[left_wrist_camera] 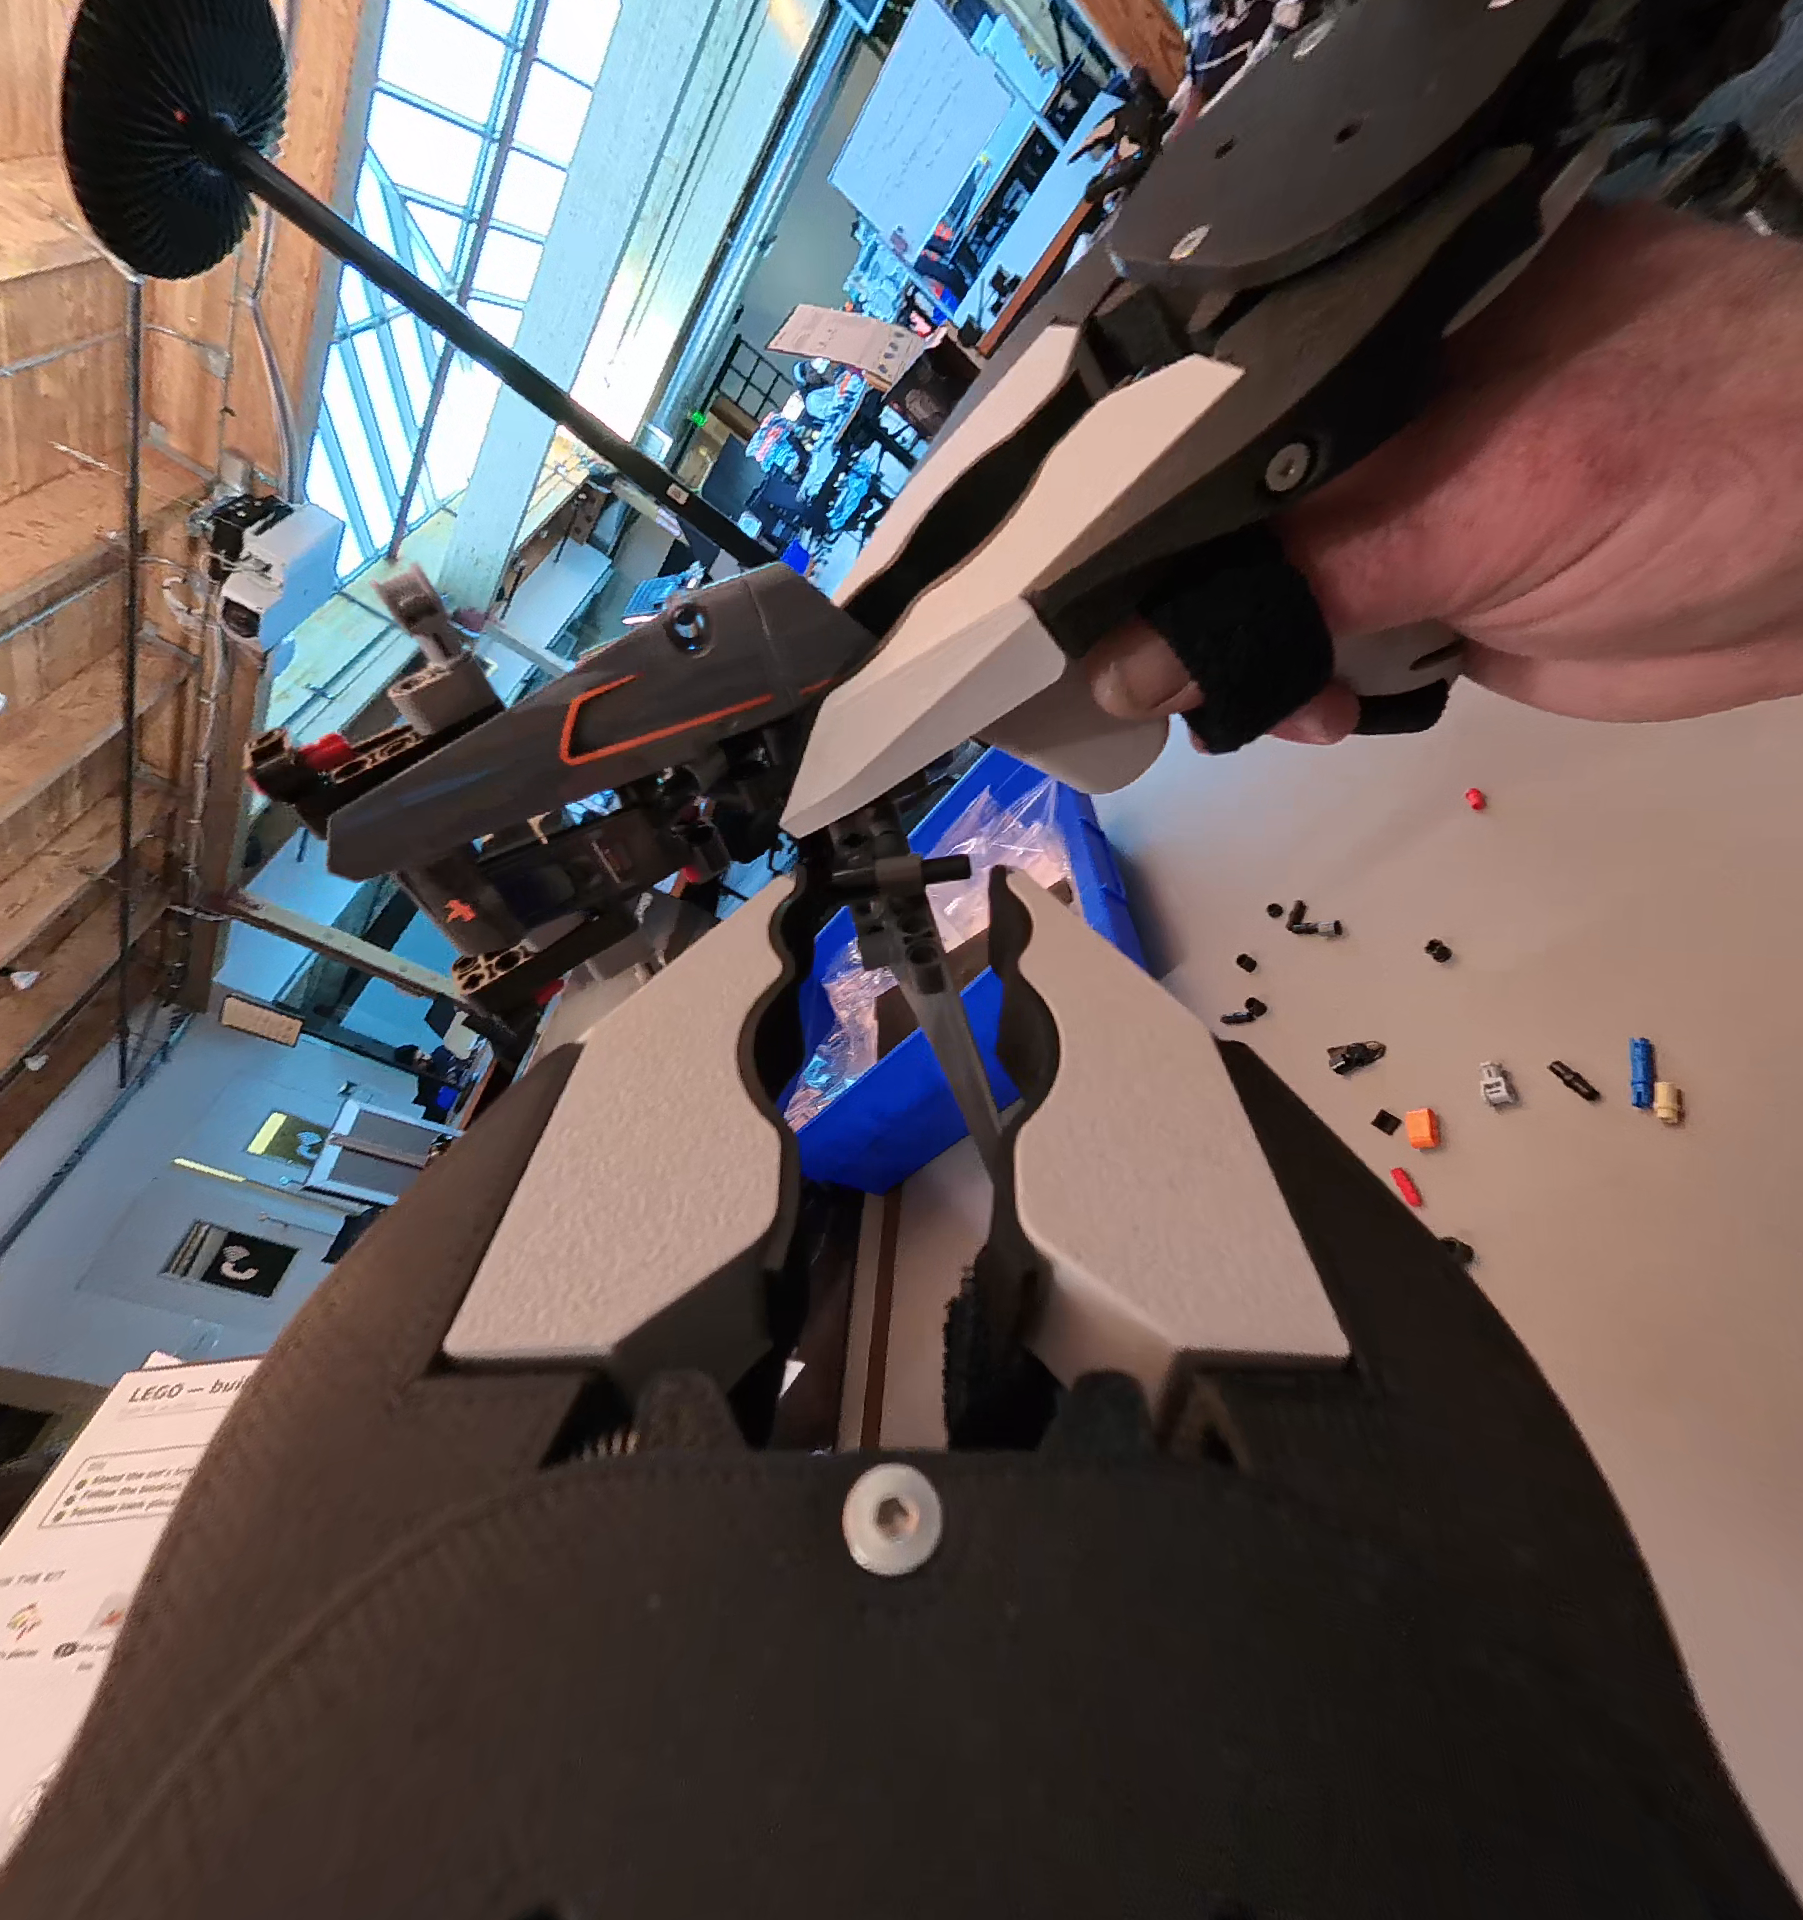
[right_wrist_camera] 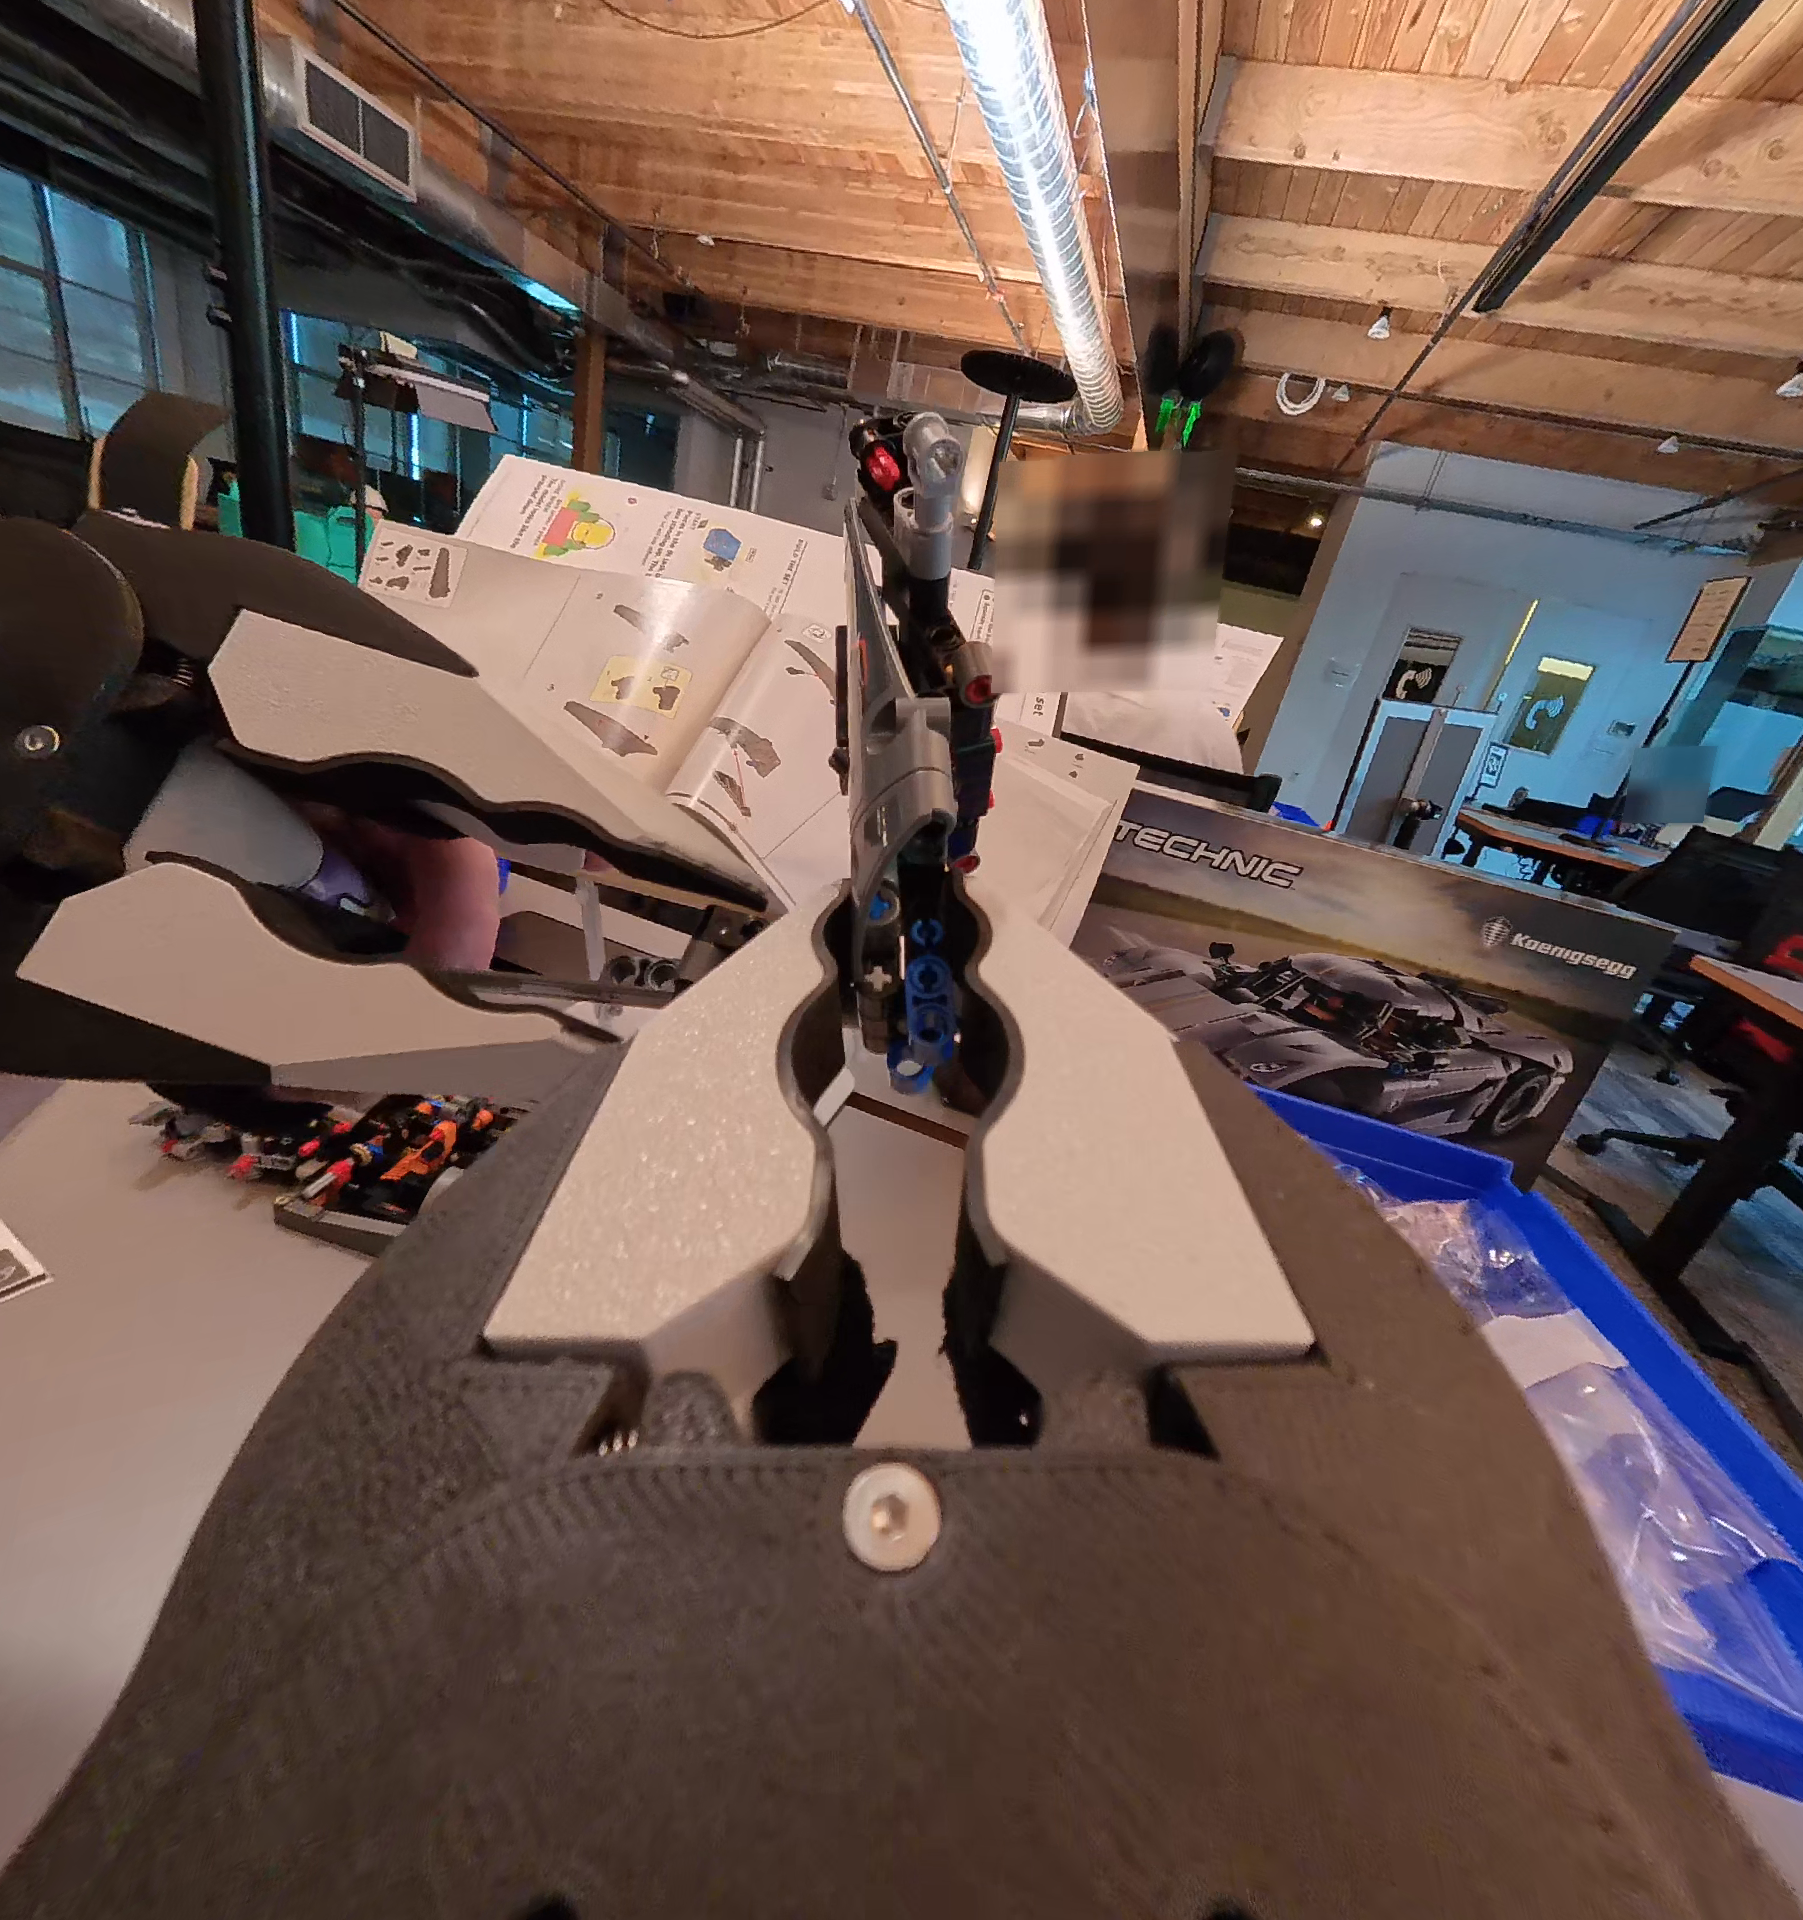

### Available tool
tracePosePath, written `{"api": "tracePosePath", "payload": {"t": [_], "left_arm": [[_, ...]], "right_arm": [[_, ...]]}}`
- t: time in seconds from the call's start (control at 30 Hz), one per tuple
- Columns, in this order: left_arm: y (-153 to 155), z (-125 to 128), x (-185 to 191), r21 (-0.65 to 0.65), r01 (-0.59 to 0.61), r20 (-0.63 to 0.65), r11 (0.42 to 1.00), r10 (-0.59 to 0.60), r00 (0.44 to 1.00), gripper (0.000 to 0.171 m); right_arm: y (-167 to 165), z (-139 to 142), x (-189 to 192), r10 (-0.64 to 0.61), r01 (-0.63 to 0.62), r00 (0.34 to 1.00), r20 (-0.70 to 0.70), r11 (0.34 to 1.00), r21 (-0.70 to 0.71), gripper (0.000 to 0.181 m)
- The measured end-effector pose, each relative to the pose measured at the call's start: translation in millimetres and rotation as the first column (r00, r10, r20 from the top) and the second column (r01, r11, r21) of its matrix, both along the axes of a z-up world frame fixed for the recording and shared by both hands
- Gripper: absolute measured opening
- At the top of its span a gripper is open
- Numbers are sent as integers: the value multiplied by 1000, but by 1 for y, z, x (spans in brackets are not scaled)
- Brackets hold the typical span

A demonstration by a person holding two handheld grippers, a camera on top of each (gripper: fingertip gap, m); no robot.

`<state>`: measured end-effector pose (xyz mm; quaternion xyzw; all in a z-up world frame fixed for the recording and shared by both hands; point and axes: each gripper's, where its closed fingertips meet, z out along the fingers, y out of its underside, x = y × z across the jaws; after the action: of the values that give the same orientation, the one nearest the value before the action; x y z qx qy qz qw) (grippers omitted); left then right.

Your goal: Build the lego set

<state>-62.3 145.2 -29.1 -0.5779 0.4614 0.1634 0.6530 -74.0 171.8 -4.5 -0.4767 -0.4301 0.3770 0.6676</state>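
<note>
My right gripper (right_wrist_camera: 902, 940) clamps the grey car assembly (right_wrist_camera: 902, 748); my left gripper (left_wrist_camera: 902, 935) seemingly pinches a thin grey piece (left_wrist_camera: 944, 1023). Next: align it, press on.

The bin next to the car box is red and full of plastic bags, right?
Not quite. The bin is blue, not red. The right wrist view shows it beside the car box, with clear plastic bags inside, as you said.
</note>
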Motion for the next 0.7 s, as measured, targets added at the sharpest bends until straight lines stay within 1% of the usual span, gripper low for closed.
{"api": "tracePosePath", "payload": {"t": [0.17, 0.33, 0.7], "left_arm": [[0, -4, 1, -5, 3, -22, 1000, -3, 1000, 28], [1, -2, -2, 15, -14, -35, 1000, 15, 999, 20], [3, -1, -2, 49, -34, -48, 998, 37, 998, 17]], "right_arm": [[1, -1, 0, 22, -23, 1000, -11, 999, -29, 13], [3, -4, 0, 42, -43, 999, -25, 997, -62, 14], [5, -4, 2, 39, -42, 999, -34, 996, -75, 14]]}}
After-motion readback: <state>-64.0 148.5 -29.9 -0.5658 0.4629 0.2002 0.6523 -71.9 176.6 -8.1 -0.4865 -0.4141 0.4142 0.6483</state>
